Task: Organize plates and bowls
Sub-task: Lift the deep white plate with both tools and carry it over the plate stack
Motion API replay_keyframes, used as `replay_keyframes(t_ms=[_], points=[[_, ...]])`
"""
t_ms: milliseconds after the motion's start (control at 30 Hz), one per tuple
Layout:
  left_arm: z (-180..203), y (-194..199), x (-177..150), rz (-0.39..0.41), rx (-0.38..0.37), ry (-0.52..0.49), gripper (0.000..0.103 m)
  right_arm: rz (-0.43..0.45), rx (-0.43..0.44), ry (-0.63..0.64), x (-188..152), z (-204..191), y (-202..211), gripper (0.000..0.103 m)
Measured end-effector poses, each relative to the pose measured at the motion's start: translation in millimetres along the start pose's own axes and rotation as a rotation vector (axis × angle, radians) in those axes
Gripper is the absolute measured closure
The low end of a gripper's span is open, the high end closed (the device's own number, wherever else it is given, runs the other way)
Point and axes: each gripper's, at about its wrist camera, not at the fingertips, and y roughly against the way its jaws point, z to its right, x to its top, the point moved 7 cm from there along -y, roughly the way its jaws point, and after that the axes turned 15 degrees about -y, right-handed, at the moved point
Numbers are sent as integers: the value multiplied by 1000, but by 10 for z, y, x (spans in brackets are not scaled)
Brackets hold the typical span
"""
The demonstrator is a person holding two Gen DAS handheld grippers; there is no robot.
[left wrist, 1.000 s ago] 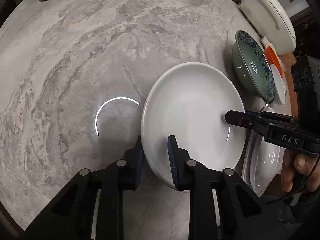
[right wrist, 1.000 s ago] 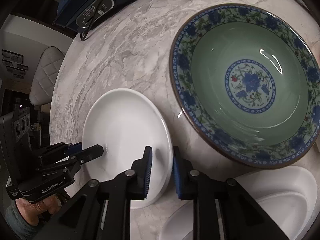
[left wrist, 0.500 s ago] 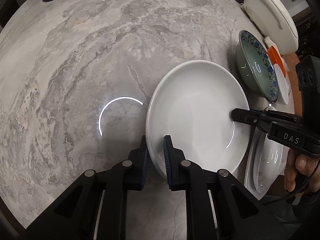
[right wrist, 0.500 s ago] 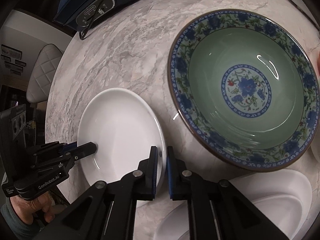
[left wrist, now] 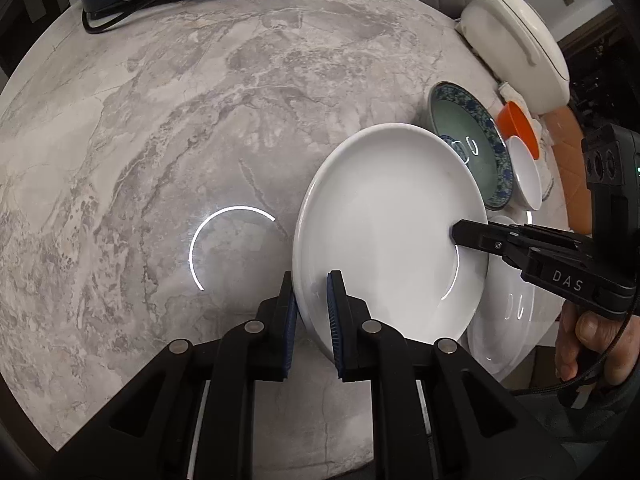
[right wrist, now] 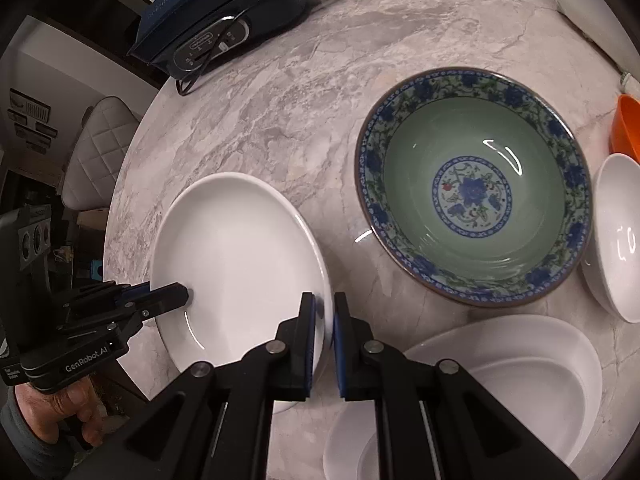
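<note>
The left gripper and right gripper each pinch opposite rim edges of a round white plate, face up, raised above the marble table and tilted. Just beyond sit a green floral bowl, a small white bowl and an oval white dish.
</note>
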Motion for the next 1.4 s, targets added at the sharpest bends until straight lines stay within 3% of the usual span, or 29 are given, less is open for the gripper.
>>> replay_keyframes(t_ms=[500, 800, 1033, 1400], points=[[1087, 237, 69, 9, -99, -148, 90, 75, -10, -127, -339, 542, 827, 92], [1836, 150, 62, -11, -114, -164, 90, 69, -3, -127, -452, 1037, 1213, 92], [2258, -282, -75, -93, -102, -167, 90, 23, -7, -125, -555, 1505, 1218, 92], [2427, -790, -207, -168, -47, -175, 90, -23, -53, -72, -623, 1849, 929, 92]])
